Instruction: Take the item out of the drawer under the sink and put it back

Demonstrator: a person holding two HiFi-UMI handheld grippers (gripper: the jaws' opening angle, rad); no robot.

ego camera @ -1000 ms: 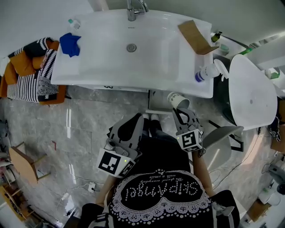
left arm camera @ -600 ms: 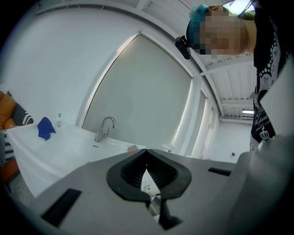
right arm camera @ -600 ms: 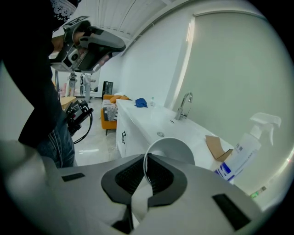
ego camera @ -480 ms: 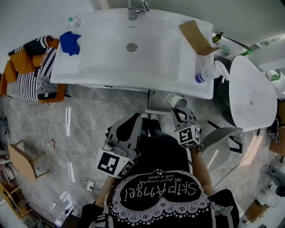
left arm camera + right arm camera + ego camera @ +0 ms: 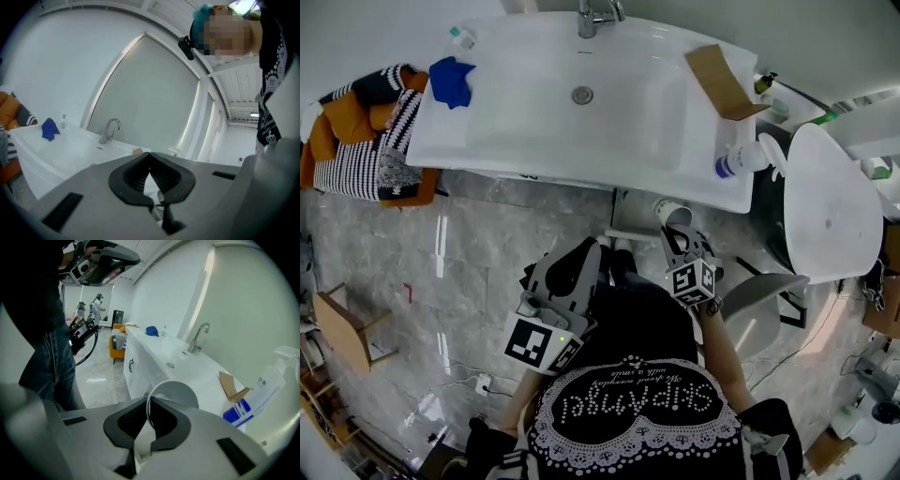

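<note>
White paper cup (image 5: pixel 673 212) is out of the cabinet, tilted, held in air just in front of the sink (image 5: pixel 534 131) front edge, above the person's legs. Right gripper (image 5: pixel 679 236) pinches the cup at its rim, pads closed on the wall. Left gripper (image 5: pixel 581 258) idle, apart from the cup, jaws pressed together w/ nothing betw. them. Judgement: take-out half looks done; put-back outstanding, plus closing if the drawer stands open. Head view gives layout: spray bottle (image 5: pixel 736 159), cardboard piece (image 5: pixel 719 80) and blue cloth (image 5: pixel 450 82) on the sink top, drawer hidden under the rim. Only the right gripper view shows the cabinet front (image 5: pixel 133 366) w/ handle; left gripper view adds the tap (image 5: pixel 108 131)
</note>
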